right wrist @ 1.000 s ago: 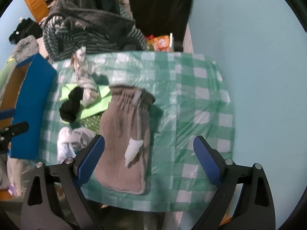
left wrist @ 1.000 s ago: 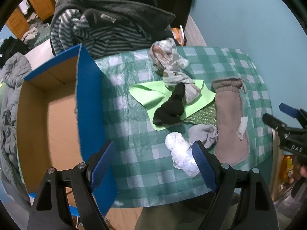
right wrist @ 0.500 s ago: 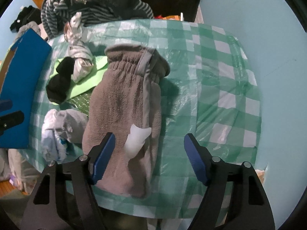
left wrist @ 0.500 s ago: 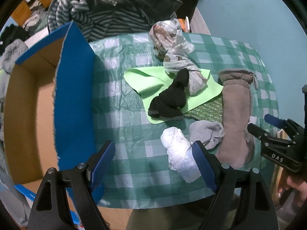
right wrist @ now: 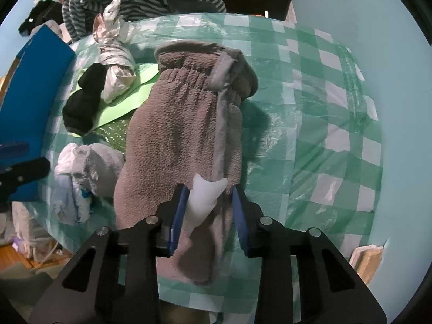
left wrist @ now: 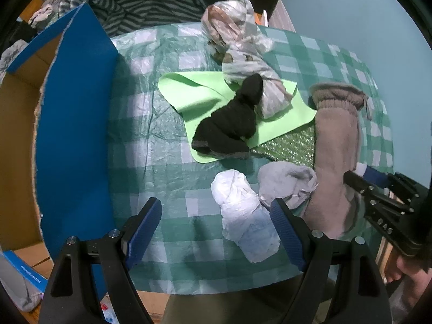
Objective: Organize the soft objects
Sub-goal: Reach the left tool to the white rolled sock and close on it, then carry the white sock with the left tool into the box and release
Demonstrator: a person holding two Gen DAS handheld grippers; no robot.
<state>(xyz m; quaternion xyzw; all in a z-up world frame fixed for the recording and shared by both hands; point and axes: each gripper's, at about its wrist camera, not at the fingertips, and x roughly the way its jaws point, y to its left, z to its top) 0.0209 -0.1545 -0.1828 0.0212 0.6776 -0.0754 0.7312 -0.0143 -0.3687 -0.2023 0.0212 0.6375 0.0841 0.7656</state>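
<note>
Lying lengthwise on the green-and-white checked tablecloth (right wrist: pixel 318 86), a brown fleece mitten (right wrist: pixel 183 124) is seen with its gathered cuff toward the far edge and its closed end toward the near edge. The right gripper (right wrist: pixel 209 202) is pointed steeply down over that near end, and its jaws are closing: the blue pads are set on either side of a bunched fold of the mitten, with a white label (right wrist: pixel 205 197) standing up between them, and the fleece appears pinched there. The left gripper (left wrist: pixel 216 224) is held wide open above the cloth with nothing gripped; a crumpled white bundle (left wrist: pixel 243 210) lies partly between its fingers, closer to the right-hand one, without being touched by either. Just beside the bundle a pale grey sock (left wrist: pixel 286 183) is bunched against the mitten's side. Farther back a light green sheet (left wrist: pixel 194 91) is spread flat, and on it a black sock (left wrist: pixel 229 124) rests, touching a twisted patterned cloth (left wrist: pixel 243 54) that reaches toward the far edge. A glittery green patch (left wrist: pixel 291 145) shows between the sheet and the mitten. An open cardboard box (left wrist: pixel 21 135) with a blue flap (left wrist: pixel 75 135) stands to the left of the table, and striped and dark clothing (left wrist: pixel 151 2) is heaped behind it. Part of a hand (left wrist: pixel 405 267) is visible under the right tool in the left view.
</note>
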